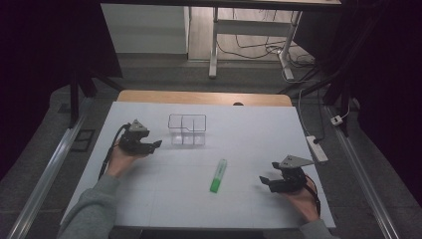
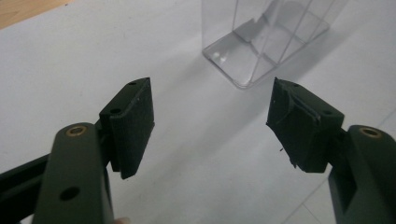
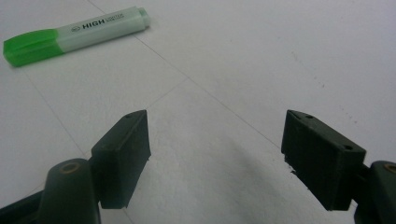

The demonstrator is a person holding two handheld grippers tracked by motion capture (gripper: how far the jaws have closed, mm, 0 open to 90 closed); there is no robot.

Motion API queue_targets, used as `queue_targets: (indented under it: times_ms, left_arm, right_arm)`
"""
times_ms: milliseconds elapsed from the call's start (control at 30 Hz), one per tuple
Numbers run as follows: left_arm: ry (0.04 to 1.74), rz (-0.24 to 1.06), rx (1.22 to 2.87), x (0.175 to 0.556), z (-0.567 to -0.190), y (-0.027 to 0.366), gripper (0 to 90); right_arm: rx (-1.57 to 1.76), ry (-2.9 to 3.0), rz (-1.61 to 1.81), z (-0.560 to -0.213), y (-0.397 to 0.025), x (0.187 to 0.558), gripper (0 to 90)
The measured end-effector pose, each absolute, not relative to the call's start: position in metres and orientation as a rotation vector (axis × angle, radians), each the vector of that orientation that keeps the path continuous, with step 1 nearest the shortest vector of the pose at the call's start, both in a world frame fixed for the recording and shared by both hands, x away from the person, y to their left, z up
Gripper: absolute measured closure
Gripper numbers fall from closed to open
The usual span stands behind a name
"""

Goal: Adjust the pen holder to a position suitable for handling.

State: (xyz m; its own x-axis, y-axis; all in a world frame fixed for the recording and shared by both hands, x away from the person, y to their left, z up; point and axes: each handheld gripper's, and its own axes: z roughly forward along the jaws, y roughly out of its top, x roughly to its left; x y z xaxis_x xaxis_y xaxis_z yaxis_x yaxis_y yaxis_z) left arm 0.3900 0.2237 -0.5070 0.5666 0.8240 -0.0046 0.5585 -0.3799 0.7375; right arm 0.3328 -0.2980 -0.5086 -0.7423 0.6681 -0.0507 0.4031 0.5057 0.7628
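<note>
Fingers spread and empty on both sides: the right gripper rests low over the white desk with its fingers wide apart, aimed toward a green highlighter that lies flat a little way ahead — near, not touching. The left gripper sits just beside a clear plastic organizer, its fingers likewise parted with nothing between them. From above, the highlighter lies near the middle of the desk, between the two grippers, closer to the right one, the organizer standing farther back. The pen looks light and rigid, its smooth plastic barrel probably a little slippery — a grip across the pale barrel near its middle seems the safest hold, keeping it balanced. The organizer, thin-walled and divided into compartments, appears light enough to slide or tip if nudged.
</note>
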Motion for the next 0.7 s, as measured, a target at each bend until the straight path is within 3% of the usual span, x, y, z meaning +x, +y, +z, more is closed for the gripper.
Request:
queue_targets:
  times_ms: [333, 700]
  left_arm:
    - [1.093, 0.483, 2.097, 0.406, -0.509, 0.216, 36.0]
    - [1.083, 0.507, 2.088, 0.418, -0.511, 0.209, 52.1]
  right_arm:
    - [0.893, 2.411, 1.091, -0.509, -0.298, 0.332, 23.4]
    - [0.900, 2.415, 1.077, -0.510, -0.298, 0.333, 23.4]
